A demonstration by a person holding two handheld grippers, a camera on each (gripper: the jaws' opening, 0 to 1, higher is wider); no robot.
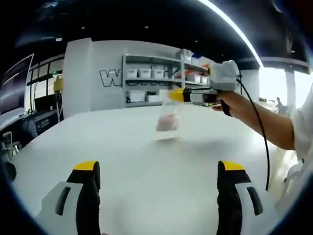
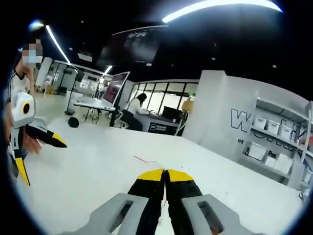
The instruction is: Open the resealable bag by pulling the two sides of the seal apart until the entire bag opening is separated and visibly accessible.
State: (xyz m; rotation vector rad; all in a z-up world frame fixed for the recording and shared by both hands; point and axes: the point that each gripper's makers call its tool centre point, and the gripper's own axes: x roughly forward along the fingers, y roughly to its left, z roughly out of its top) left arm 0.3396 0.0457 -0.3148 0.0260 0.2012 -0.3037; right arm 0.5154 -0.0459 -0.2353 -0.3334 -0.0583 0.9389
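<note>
Where detail is lost: the resealable bag (image 1: 167, 113) is blurred in the left gripper view, a clear pouch with a pinkish mass in its lower part; its seal cannot be made out, nor whether it is apart or closed.
Bag position: hanging above the white desk (image 1: 146, 161), its top edge at the yellow tips of the right hand-held gripper (image 1: 177, 94), which comes in from the right of that view.
Right hand-held gripper: in its own view (image 2: 165, 172) the two yellow-tipped jaws are pressed together; a thin clear edge between them is barely legible, and the bag below is hidden by the jaws.
Right hand: a bare forearm (image 1: 259, 120) runs from the gripper's handle to the right edge, where a white sleeve is cut off; a black cable droops beside it.
Left hand-held gripper: in its own view (image 1: 159, 169) the jaws stand wide apart, released, with nothing between them; in the right gripper view it appears at the left edge (image 2: 39, 152), jaws spread, partly cut off.
Desk surface: white, smooth, bare near the jaws; a thin reddish line (image 2: 145, 160) lies on it, too small to identify.
Room: a white wall with large, partly hidden lettering (image 1: 110, 77), open shelves (image 1: 151, 81) holding white bins, a dark ceiling with a bright light strip (image 2: 220, 7).
Background: a seated person (image 2: 134, 105) at a distant workstation with monitors.
</note>
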